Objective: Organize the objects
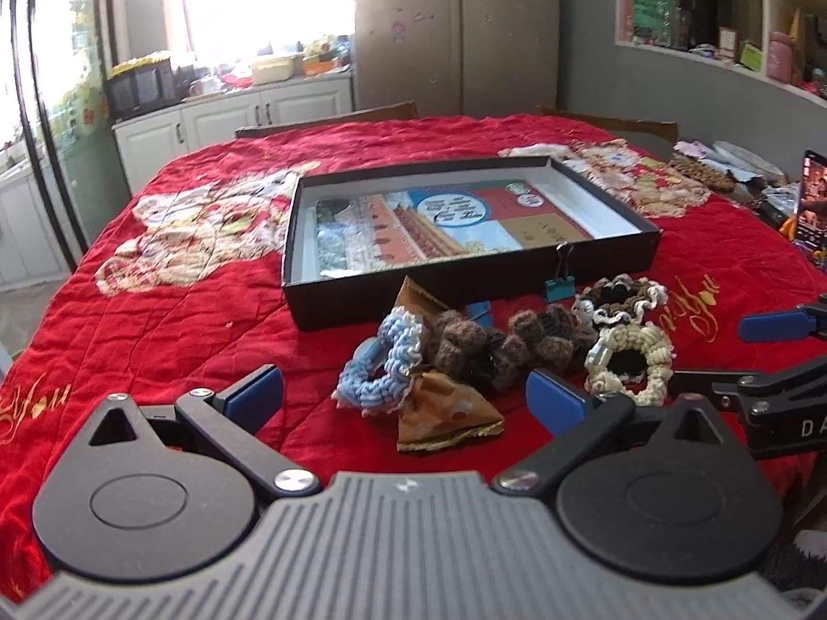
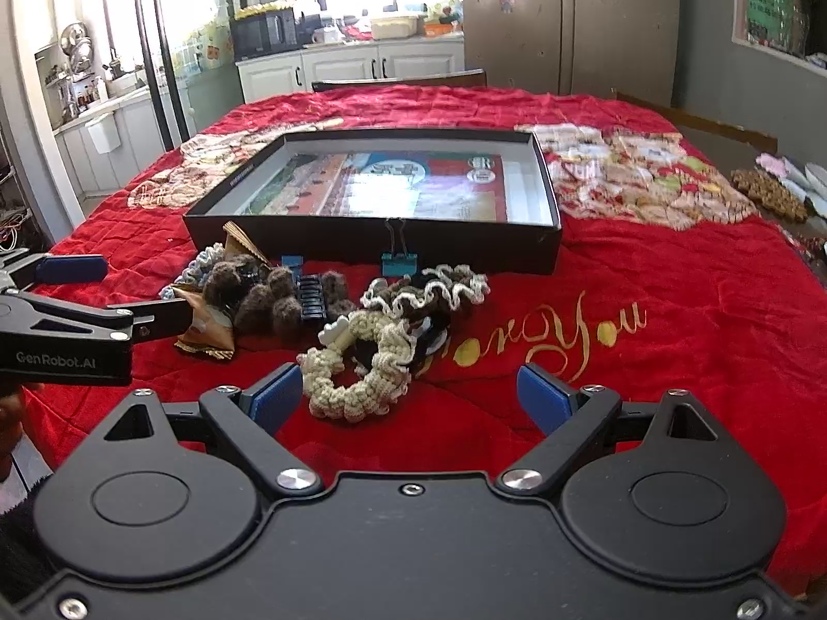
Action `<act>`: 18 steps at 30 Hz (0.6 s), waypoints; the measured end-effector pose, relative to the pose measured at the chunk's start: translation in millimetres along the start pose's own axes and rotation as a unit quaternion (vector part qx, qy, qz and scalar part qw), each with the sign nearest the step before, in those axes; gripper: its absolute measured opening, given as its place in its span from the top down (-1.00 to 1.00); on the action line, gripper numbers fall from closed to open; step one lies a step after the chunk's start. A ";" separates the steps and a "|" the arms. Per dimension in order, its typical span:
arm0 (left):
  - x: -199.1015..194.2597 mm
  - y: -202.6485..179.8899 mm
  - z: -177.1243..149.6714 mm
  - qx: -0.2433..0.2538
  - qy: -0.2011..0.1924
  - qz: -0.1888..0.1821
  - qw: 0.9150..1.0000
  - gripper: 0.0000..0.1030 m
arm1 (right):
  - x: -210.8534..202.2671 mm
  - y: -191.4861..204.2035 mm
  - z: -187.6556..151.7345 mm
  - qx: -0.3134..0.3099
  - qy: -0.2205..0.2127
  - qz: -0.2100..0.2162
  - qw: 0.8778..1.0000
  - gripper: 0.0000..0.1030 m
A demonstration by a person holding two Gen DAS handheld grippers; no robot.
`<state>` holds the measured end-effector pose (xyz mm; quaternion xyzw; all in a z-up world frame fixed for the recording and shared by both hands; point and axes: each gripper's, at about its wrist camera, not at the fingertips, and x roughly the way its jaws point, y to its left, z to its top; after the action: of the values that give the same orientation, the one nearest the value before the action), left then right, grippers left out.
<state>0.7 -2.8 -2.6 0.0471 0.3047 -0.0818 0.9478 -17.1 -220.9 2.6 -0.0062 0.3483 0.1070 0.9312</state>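
Crocheted cream scrunchie (image 2: 362, 372), soft and light, awaits my wide-open right gripper (image 2: 408, 398); left gripper (image 1: 406, 395) also gapes, so I'd pinch its ruffled rim.

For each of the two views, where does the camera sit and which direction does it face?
Left wrist: sits on the left gripper, faces across the red cloth to the black box; own open jaws show, with the right gripper at the right edge.
Right wrist: sits on the right gripper, faces the same way; own open jaws show, left gripper at the left edge.
Shared: the box, cream scrunchie, teal binder clip.
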 end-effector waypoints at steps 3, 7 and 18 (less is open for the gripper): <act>0.4 4.8 0.5 0.005 -0.013 -0.007 1.000 -1.00 | 1.1 1.3 -0.3 -0.015 -0.012 0.006 1.000 -0.75; 2.8 12.4 2.7 0.001 -0.022 -0.021 1.000 -0.95 | 2.0 1.8 -1.7 -0.026 -0.038 0.013 0.999 -0.75; 19.9 23.6 7.2 0.004 -0.024 -0.038 0.999 -0.52 | 23.9 -6.5 -1.7 -0.021 -0.030 0.013 0.999 0.12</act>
<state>25.1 16.8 -7.4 0.0373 0.2832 -0.1202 0.9508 0.6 -222.7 -14.7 -0.0180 0.3180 0.1264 0.9395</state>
